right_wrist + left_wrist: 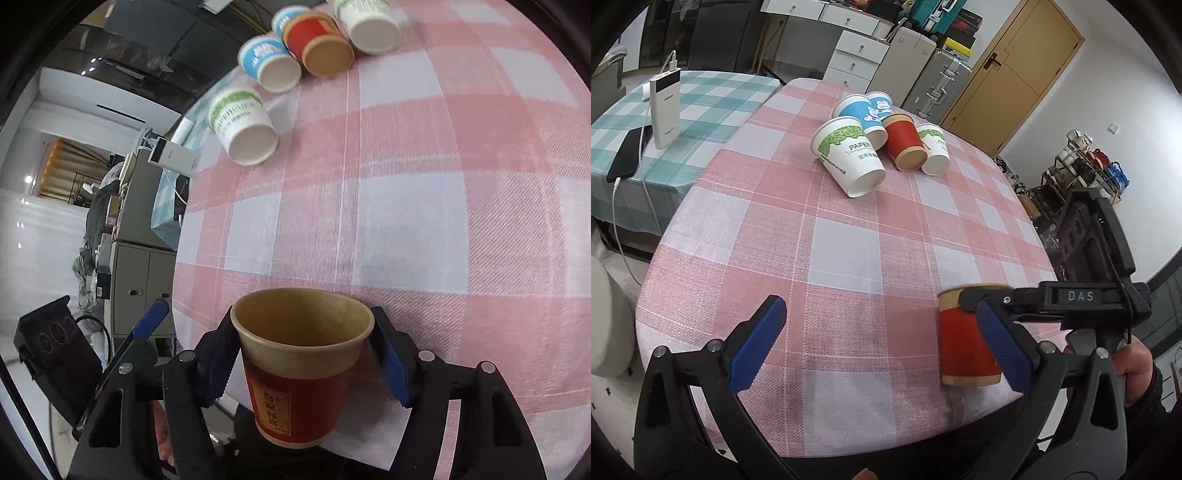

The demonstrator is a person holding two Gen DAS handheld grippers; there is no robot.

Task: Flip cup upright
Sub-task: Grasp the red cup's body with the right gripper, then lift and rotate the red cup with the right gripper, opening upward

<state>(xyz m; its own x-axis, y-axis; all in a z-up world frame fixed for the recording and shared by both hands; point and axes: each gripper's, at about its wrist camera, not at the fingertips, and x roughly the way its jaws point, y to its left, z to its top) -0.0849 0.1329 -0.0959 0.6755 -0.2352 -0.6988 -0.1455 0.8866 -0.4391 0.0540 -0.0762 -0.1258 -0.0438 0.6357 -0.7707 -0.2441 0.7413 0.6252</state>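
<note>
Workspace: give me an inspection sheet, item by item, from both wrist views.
Surface: table under a pink checked cloth.
Job's things: red cup upright, mouth up, near the table's edge between the right gripper fingers.
Clutter: five cups lying on their sides in a far cluster: two green-print cups, two blue cups, one second red cup.
Grippers: left gripper open and empty; whether the right gripper's pads touch the cup, cannot tell.
Cables: white cable into a phone on the side table, beside a power bank.
Surroundings: suitcases, drawers, door, shoe rack.

matt paper cup (pixel 301 373) on coarse woven cloth tablecloth (pixel 443 221).
</note>
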